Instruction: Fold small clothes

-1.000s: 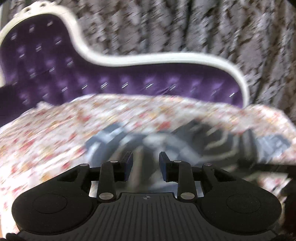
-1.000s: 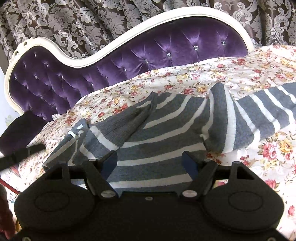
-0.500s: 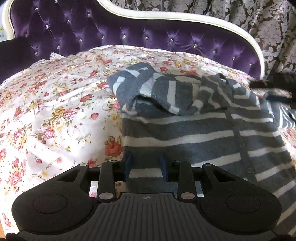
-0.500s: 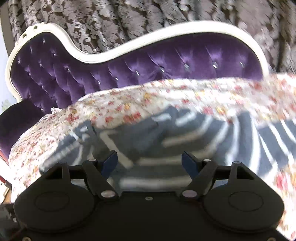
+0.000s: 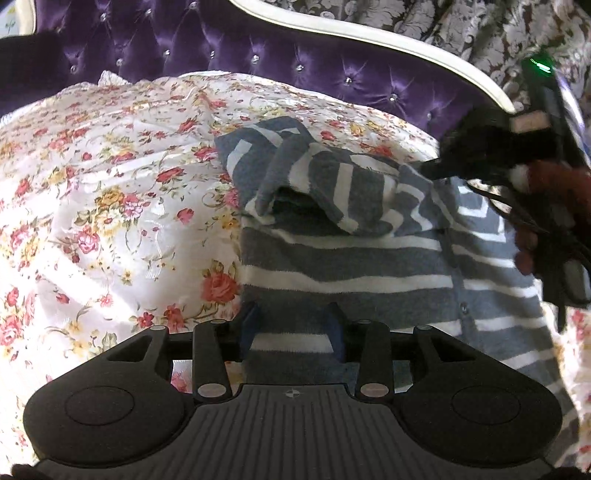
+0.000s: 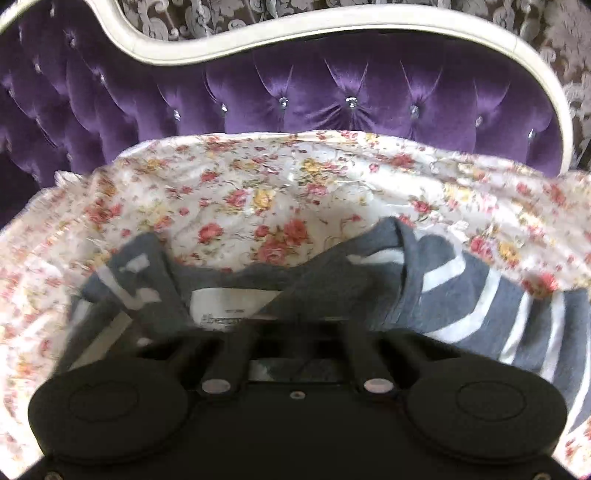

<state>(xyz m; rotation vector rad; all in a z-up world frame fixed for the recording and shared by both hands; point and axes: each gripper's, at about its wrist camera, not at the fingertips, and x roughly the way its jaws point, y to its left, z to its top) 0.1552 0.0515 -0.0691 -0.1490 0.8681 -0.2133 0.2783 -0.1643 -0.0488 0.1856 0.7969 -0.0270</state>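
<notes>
A grey cardigan with white stripes [image 5: 347,258] lies on a floral sheet [image 5: 110,206], one sleeve folded over its upper left. My left gripper [image 5: 291,328] is open, its blue-padded fingers [image 5: 249,325] resting on the cardigan's lower left hem area. My right gripper [image 6: 295,332] sits low over the cardigan's collar [image 6: 295,284], right at the white neck label [image 6: 229,302]. Its fingers are dark and sunk in the knit, so I cannot tell how they stand. In the left wrist view the right gripper body [image 5: 517,147] and the hand holding it show at the cardigan's upper right.
A purple tufted sofa back [image 6: 332,92] with a white curved frame [image 6: 332,29] rises behind the sheet. Patterned grey curtains [image 5: 461,26] hang behind it. The sheet lies wrinkled to the left of the cardigan.
The left gripper has come down onto the cardigan's lower left part. The right gripper has moved forward and down to the collar, so the neck label now fills its near view.
</notes>
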